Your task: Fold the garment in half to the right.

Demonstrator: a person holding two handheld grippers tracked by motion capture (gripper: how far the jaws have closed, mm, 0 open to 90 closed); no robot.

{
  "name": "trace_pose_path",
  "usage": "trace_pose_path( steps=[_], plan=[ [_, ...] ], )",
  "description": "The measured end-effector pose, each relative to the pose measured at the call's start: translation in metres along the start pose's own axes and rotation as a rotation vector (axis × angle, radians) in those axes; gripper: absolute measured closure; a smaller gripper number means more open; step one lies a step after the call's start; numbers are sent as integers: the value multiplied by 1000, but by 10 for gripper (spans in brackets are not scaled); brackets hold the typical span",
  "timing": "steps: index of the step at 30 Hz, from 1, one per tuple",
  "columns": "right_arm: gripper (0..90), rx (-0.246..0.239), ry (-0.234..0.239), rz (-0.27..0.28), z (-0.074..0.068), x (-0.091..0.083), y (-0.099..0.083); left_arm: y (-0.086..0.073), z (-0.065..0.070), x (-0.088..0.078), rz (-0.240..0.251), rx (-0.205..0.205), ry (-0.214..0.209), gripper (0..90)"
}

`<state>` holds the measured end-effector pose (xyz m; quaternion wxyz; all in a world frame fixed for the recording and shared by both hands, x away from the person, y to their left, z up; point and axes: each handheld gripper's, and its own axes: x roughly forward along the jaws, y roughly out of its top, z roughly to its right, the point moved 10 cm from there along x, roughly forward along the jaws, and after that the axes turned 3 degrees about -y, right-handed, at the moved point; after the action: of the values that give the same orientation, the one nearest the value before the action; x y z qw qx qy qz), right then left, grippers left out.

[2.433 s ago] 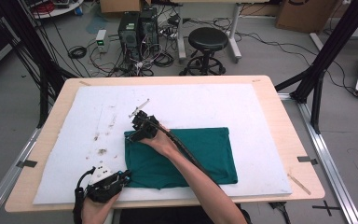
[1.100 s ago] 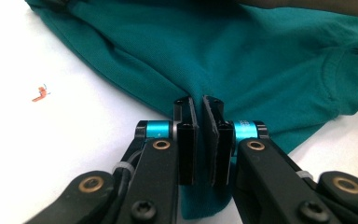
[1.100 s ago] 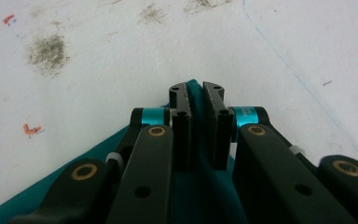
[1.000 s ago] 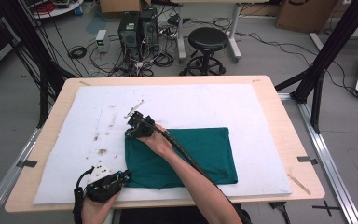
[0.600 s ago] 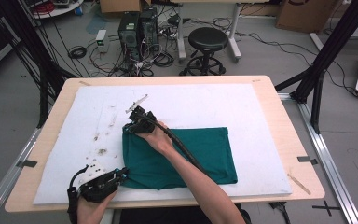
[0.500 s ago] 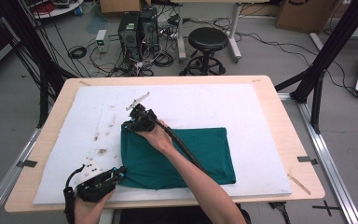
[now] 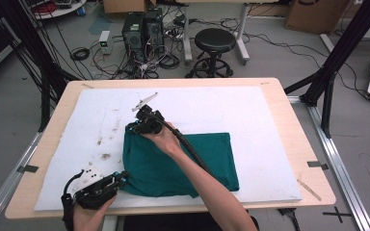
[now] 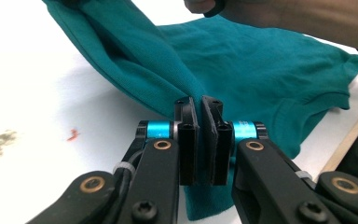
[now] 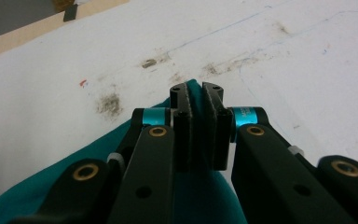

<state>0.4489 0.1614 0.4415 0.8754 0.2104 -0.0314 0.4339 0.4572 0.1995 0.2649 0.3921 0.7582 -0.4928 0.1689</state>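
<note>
Here both grippers are clamped on the same green cloth (image 7: pixel 183 156), which lies on the white mat (image 7: pixel 250 110) toward the near side of the table (image 7: pixel 313 190). The left gripper (image 7: pixel 120 179) pinches the near left corner of the cloth, and in the left gripper view its jaws (image 8: pixel 200 105) are pressed together with a fold of fabric (image 8: pixel 242 79) between them. The right gripper (image 7: pixel 139 126) pinches the far left corner, and in the right gripper view the green edge (image 9: pixel 195 93) sits tight between its closed jaws (image 9: pixel 196 91). So the whole left edge of the cloth runs between the two grippers, from near to far, while the long axis of the cloth goes to the right, away from both. In my judgement, the next move depends on this: the free part lies all on the right side, so the held edge can be carried over in that direction. The mat is stained with some dark spots (image 7: pixel 107 156) at the left. Behind the table there are a black stool (image 7: pixel 215 41), computer cases (image 7: pixel 142 29) and many cables on the grey floor.
</note>
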Motion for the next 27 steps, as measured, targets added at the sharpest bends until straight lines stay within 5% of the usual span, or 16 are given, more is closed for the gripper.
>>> trace_pose_path(
  steps=[15, 27],
  plan=[
    [844, -6, -15, -7, 14, -36, -20, 13, 35, 29, -8, 18, -110, 848],
    [844, 27, -69, 5, 40, -74, -48, 31, 70, 66, -27, 61, -193, 848]
  ],
)
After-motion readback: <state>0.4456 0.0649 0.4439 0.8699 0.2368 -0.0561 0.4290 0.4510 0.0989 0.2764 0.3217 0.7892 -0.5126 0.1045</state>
